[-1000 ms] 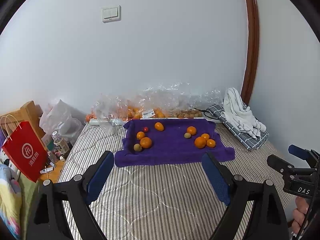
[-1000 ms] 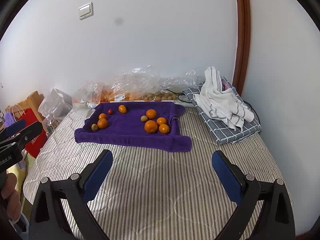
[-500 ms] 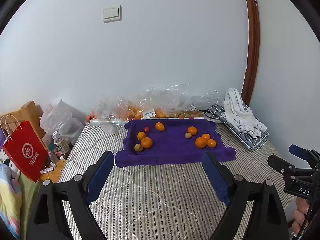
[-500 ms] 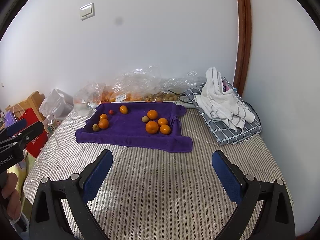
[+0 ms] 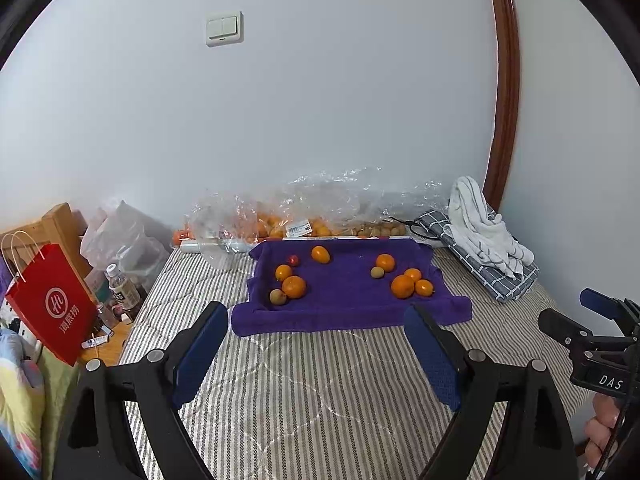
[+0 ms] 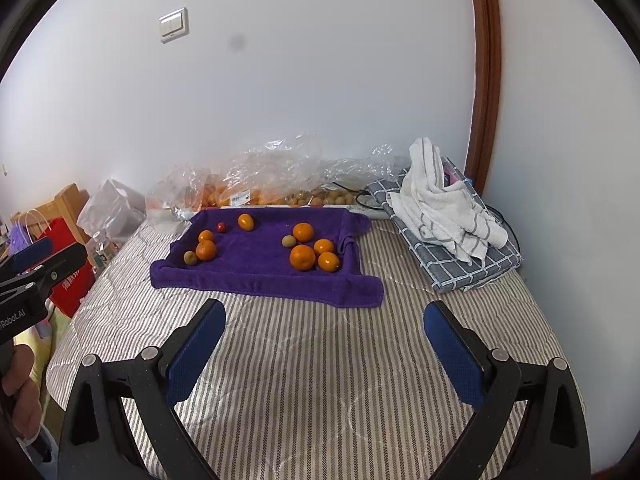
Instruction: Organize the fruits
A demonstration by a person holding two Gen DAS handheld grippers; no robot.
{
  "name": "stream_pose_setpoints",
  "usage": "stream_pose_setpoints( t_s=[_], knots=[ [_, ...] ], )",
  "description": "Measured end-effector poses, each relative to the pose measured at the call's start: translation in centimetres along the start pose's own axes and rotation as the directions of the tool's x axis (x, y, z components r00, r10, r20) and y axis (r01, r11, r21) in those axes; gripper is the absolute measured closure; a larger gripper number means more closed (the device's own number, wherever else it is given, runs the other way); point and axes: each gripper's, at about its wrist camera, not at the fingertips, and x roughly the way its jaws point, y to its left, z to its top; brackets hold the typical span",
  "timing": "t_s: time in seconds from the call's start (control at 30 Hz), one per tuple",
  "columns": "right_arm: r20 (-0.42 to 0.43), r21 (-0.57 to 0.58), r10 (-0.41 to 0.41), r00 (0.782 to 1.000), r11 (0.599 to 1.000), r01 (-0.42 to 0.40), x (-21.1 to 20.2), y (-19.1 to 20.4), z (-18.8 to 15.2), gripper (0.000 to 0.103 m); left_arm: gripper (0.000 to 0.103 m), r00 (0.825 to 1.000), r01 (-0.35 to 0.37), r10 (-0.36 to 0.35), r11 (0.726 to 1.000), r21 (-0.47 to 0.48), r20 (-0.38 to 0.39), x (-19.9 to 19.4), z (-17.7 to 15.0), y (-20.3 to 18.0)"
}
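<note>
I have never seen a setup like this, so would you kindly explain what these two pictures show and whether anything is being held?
A person holds a two-finger gripper in each hand; each carries a camera looking along its fingers. One picture is from the left gripper, the other from the right gripper. Both are open and hold nothing. Ahead, on a striped bed, lies a purple towel with oranges, two small greenish-brown fruits and one small red fruit. Plastic bags of more fruit sit by the wall, and a white towel on the right.

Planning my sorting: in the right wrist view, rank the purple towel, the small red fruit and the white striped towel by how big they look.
1. purple towel, largest
2. white striped towel
3. small red fruit, smallest
</note>
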Motion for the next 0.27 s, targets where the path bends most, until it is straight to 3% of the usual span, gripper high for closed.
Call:
stream_pose_setpoints(
  t_s=[0.27],
  knots=[
    [-0.003, 0.003, -0.002, 1.000, 1.000, 0.002, 0.17, -0.02, -0.08, 0.005, 0.014, 1.000, -0.007, 0.007, 1.000, -0.007, 0.001, 0.17, 0.24, 0.32]
  ],
)
